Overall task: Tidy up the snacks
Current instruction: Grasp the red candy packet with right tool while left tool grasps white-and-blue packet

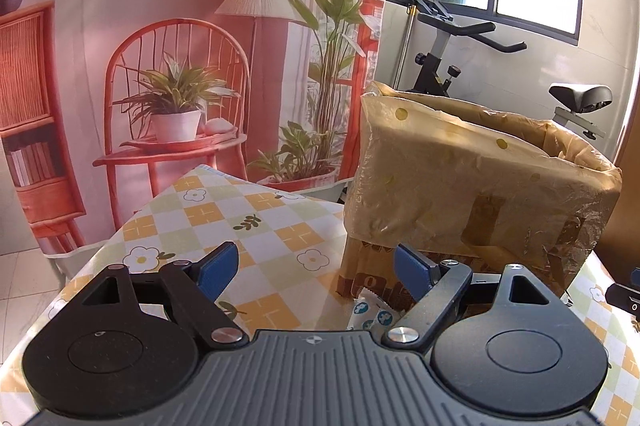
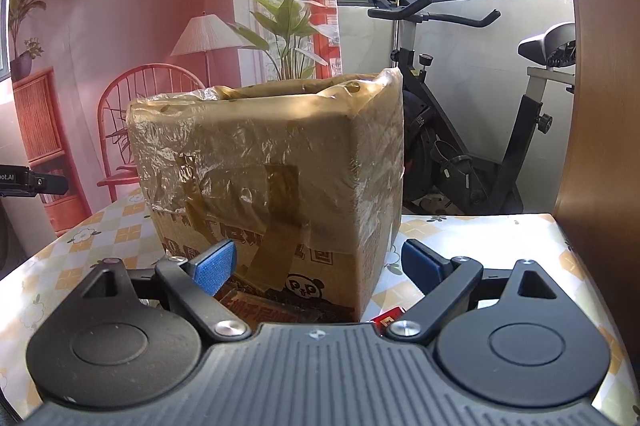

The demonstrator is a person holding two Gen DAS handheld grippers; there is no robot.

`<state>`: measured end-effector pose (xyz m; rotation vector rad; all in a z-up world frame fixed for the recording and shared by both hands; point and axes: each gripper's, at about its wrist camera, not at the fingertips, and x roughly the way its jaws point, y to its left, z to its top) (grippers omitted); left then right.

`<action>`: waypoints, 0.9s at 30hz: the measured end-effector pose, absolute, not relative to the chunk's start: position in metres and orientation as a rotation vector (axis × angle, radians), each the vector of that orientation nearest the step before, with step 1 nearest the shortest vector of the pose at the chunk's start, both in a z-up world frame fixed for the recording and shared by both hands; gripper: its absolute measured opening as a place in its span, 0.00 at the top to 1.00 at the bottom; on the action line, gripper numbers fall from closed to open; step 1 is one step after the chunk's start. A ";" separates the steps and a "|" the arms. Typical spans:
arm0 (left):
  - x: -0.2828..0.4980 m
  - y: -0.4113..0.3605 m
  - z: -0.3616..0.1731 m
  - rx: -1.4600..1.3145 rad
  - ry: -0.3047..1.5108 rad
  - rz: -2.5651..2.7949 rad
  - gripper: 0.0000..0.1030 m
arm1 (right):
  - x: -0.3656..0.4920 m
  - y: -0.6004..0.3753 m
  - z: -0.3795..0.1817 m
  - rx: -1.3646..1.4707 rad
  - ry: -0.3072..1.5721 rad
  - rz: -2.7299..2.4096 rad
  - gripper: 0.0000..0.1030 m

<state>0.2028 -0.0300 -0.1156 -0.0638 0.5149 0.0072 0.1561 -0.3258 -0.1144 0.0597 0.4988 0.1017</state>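
1. The cardboard box [image 1: 476, 186], wrapped in clear film, stands open-topped on the checked surface [image 1: 208, 210].
2. The left gripper [image 1: 316, 268] has its fingers wide and empty; a white snack packet [image 1: 374, 314] lies against the box's base.
3. The right gripper [image 2: 318, 264] also has wide, empty fingers; a red packet [image 2: 384, 320] lies beside the box's corner.

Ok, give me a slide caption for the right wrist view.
Open right tongs face a plastic-lined cardboard box on the checked tablecloth, exercise bike behind.
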 end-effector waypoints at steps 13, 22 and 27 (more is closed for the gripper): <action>0.209 -0.031 -0.131 -0.034 0.544 0.034 0.18 | 0.153 -0.369 -0.155 0.086 0.610 -0.027 0.24; 0.223 -0.043 -0.145 0.004 0.579 -0.019 0.19 | 0.181 -0.376 -0.175 0.054 0.703 0.009 0.31; 0.229 -0.049 -0.155 0.014 0.599 -0.036 0.19 | 0.204 -0.376 -0.188 0.034 0.757 0.012 0.31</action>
